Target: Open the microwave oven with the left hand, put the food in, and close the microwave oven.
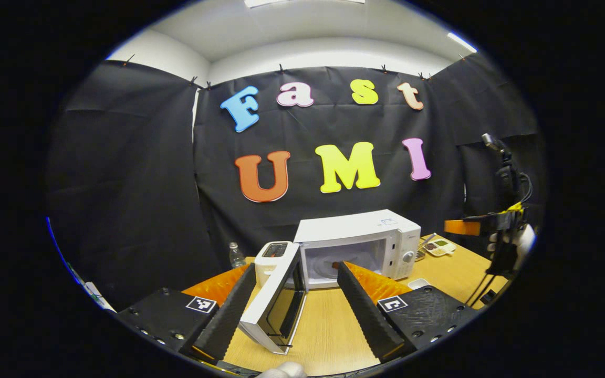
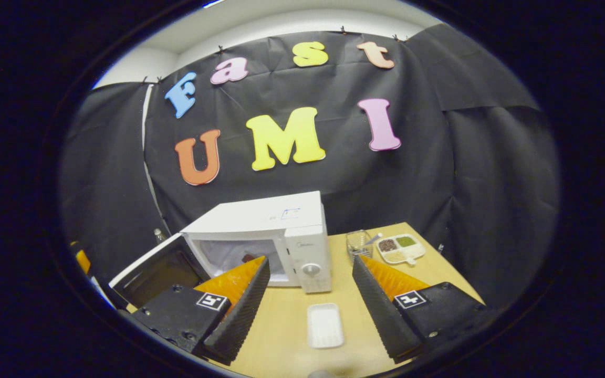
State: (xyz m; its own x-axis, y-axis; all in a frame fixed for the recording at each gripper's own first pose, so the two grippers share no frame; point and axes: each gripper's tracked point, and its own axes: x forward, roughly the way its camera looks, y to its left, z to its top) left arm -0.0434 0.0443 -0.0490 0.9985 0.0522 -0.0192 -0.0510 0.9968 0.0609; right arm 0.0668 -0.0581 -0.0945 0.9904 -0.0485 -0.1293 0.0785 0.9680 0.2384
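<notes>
Microwave (image 1: 357, 247) sat centre frame, door (image 1: 276, 299) swung wide, food apparently inside; left gripper (image 1: 296, 310) spread, holding nothing; door looked stiff, light, hinged, best pushed at its free edge.

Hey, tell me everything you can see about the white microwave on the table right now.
The boxy white microwave oven stands upright on the light wooden table, at its back, near the black cloth wall. Its door, white-framed with a dark window, is swung wide open on the left side. The pale cavity is lit, with a small brown item inside. A control panel with a round knob sits on the right of the front. Neither gripper touches it.
</notes>
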